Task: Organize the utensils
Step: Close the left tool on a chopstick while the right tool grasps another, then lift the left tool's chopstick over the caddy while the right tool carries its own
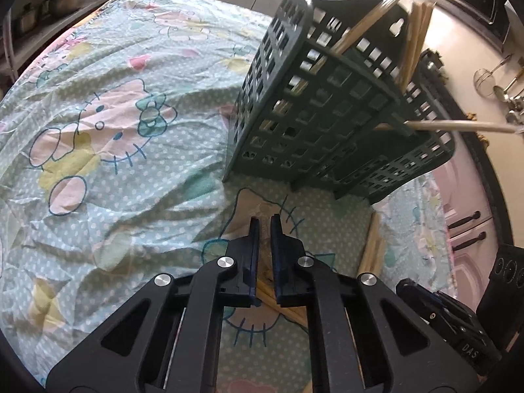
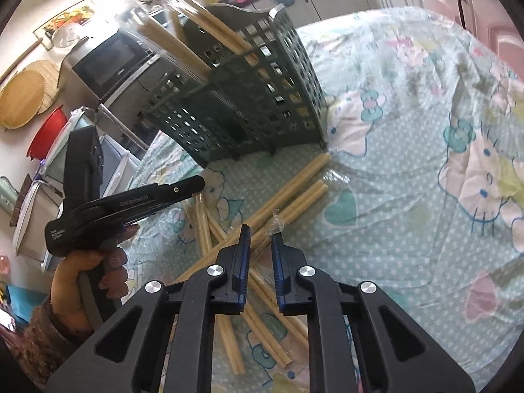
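Left wrist view: the left gripper [image 1: 266,221], jaws nearly closed with a clear wrapper seemingly between them, points down at the tablecloth [image 1: 108,163] just short of the green basket [image 1: 327,111]. Right wrist view: the right gripper [image 2: 261,231], jaws narrowed, whether gripping I cannot tell, hangs over wrapped chopsticks [image 2: 288,193] running diagonally toward the basket; this hand looks nearer.

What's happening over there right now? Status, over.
Left gripper shut, low over cloth. Right gripper narrowly parted above loose chopsticks, grip unclear. Some already in green basket. No obstruction seen.
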A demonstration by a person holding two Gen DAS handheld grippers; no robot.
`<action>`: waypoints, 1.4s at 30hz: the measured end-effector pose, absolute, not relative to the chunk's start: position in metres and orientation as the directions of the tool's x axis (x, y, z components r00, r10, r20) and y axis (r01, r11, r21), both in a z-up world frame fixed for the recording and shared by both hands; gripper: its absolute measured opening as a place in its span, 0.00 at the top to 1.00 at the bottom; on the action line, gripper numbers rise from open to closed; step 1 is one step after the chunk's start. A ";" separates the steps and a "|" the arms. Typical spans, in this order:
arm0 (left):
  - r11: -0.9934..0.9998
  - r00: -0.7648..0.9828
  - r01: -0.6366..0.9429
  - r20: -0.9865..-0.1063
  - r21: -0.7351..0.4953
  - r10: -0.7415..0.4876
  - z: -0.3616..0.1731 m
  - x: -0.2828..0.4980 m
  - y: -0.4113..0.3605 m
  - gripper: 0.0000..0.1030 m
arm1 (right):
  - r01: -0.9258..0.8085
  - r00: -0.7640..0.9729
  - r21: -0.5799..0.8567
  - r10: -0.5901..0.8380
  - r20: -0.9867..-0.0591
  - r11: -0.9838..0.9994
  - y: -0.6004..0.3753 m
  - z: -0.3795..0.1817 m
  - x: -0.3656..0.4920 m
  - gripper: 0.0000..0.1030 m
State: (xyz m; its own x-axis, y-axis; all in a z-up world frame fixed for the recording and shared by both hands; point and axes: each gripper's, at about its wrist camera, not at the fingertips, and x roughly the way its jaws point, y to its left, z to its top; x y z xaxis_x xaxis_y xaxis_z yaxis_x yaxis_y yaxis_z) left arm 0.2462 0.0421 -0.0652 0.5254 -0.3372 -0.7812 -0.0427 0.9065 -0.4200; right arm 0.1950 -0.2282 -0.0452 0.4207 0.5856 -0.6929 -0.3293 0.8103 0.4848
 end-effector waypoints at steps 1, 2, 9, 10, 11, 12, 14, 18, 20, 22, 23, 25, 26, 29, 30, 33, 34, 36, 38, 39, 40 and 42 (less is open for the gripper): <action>0.905 0.533 -0.038 -0.775 -0.424 -0.341 -0.062 0.244 0.044 0.97 | -0.338 0.425 0.481 0.587 -0.689 0.809 -0.228 -0.042 0.194 0.88; 0.904 0.538 -0.033 -0.770 -0.426 -0.343 -0.059 0.243 0.046 0.97 | -0.347 0.432 0.473 0.586 -0.685 0.810 -0.227 -0.038 0.192 0.88; 0.903 0.598 0.001 -0.723 -0.430 -0.345 -0.033 0.228 0.057 0.97 | -0.414 0.489 0.407 0.576 -0.655 0.814 -0.218 -0.010 0.180 0.89; 0.903 0.610 0.005 -0.714 -0.429 -0.343 -0.027 0.225 0.060 0.97 | -0.423 0.501 0.392 0.571 -0.650 0.817 -0.216 -0.006 0.178 0.89; 0.904 0.620 0.008 -0.707 -0.428 -0.340 -0.023 0.223 0.061 0.97 | -0.431 0.507 0.382 0.570 -0.646 0.817 -0.215 -0.002 0.177 0.89; 0.903 0.629 0.010 -0.700 -0.429 -0.339 -0.019 0.221 0.062 0.97 | -0.438 0.512 0.377 0.571 -0.642 0.816 -0.215 0.001 0.176 0.89; 0.902 0.645 0.016 -0.685 -0.431 -0.339 -0.011 0.217 0.066 0.97 | -0.447 0.520 0.369 0.572 -0.635 0.815 -0.215 0.006 0.175 0.90; 0.903 0.675 0.033 -0.657 -0.429 -0.337 0.005 0.210 0.069 0.98 | -0.469 0.537 0.348 0.575 -0.617 0.812 -0.209 0.020 0.172 0.91; 0.905 0.688 0.048 -0.642 -0.423 -0.337 0.014 0.206 0.069 0.98 | -0.478 0.541 0.344 0.579 -0.610 0.808 -0.206 0.025 0.170 0.91; 0.905 0.701 0.066 -0.626 -0.421 -0.342 0.024 0.201 0.069 0.98 | -0.490 0.546 0.338 0.585 -0.600 0.804 -0.203 0.032 0.167 0.92; 0.904 0.706 0.072 -0.619 -0.421 -0.344 0.027 0.199 0.069 0.98 | -0.497 0.548 0.335 0.589 -0.594 0.800 -0.202 0.036 0.164 0.92; 0.902 0.717 0.090 -0.601 -0.422 -0.353 0.036 0.194 0.067 0.98 | -0.511 0.550 0.327 0.595 -0.586 0.795 -0.200 0.043 0.162 0.93; 0.902 0.722 0.099 -0.593 -0.421 -0.356 0.040 0.191 0.066 0.98 | -0.518 0.550 0.324 0.599 -0.582 0.791 -0.199 0.046 0.160 0.93; 0.901 0.736 0.127 -0.569 -0.415 -0.367 0.053 0.184 0.061 0.98 | -0.540 0.553 0.310 0.608 -0.570 0.782 -0.196 0.056 0.154 0.93; 0.900 0.738 0.135 -0.564 -0.415 -0.371 0.055 0.182 0.061 0.98 | -0.547 0.554 0.306 0.611 -0.565 0.779 -0.195 0.059 0.153 0.93; 0.895 0.746 0.162 -0.543 -0.415 -0.387 0.066 0.177 0.058 0.98 | -0.563 0.563 0.289 0.615 -0.552 0.774 -0.192 0.069 0.149 0.94; 0.894 0.748 0.169 -0.537 -0.415 -0.390 0.069 0.175 0.057 0.98 | -0.566 0.566 0.284 0.615 -0.549 0.774 -0.192 0.071 0.148 0.94; 0.894 0.756 0.183 -0.523 -0.410 -0.394 0.077 0.172 0.055 0.98 | -0.573 0.578 0.265 0.612 -0.540 0.775 -0.191 0.077 0.145 0.94; 0.893 0.763 0.193 -0.511 -0.406 -0.397 0.083 0.168 0.055 0.99 | -0.578 0.588 0.249 0.608 -0.533 0.777 -0.191 0.083 0.144 0.94; 0.893 0.765 0.197 -0.506 -0.404 -0.398 0.085 0.167 0.054 0.99 | -0.580 0.591 0.244 0.607 -0.531 0.777 -0.191 0.084 0.143 0.94; 0.892 0.768 0.202 -0.501 -0.404 -0.400 0.088 0.166 0.054 0.99 | -0.583 0.596 0.236 0.606 -0.527 0.778 -0.191 0.087 0.143 0.94; 0.892 0.773 0.210 -0.490 -0.401 -0.402 0.094 0.164 0.054 0.99 | -0.585 0.607 0.220 0.602 -0.520 0.780 -0.191 0.092 0.141 0.95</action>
